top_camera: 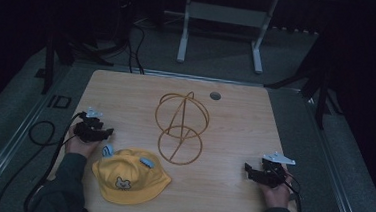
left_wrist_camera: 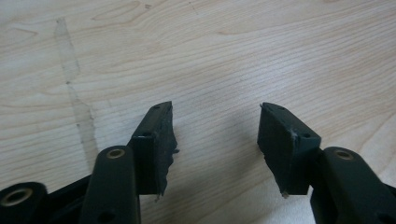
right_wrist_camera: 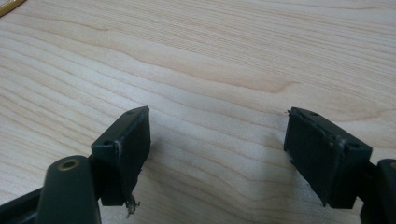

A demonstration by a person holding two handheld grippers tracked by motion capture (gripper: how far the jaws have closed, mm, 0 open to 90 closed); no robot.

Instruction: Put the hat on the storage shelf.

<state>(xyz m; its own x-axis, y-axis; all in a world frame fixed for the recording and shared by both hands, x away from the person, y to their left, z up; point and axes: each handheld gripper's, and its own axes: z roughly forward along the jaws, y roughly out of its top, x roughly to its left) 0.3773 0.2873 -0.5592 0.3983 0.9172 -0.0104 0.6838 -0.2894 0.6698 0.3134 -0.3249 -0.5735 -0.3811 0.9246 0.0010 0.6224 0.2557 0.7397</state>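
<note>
A yellow child's hat (top_camera: 130,176) with a small bear face and blue ears lies on the wooden table (top_camera: 235,119) near its front left. Behind it stands a gold wire hat stand (top_camera: 181,119), a wire globe on a ring base. My left gripper (top_camera: 105,132) rests on the table just left of the hat, held by a hand. In the left gripper view my left gripper (left_wrist_camera: 215,122) is open over bare wood. At the front right my right gripper (top_camera: 248,169) lies low on the table. My right gripper (right_wrist_camera: 218,122) stands open with nothing between its jaws.
A round grommet hole (top_camera: 215,95) sits near the table's far edge. Black cables (top_camera: 43,136) trail off the left side. A white metal frame (top_camera: 222,23) stands on the floor beyond the table. Bare wood lies between the hat and the right gripper.
</note>
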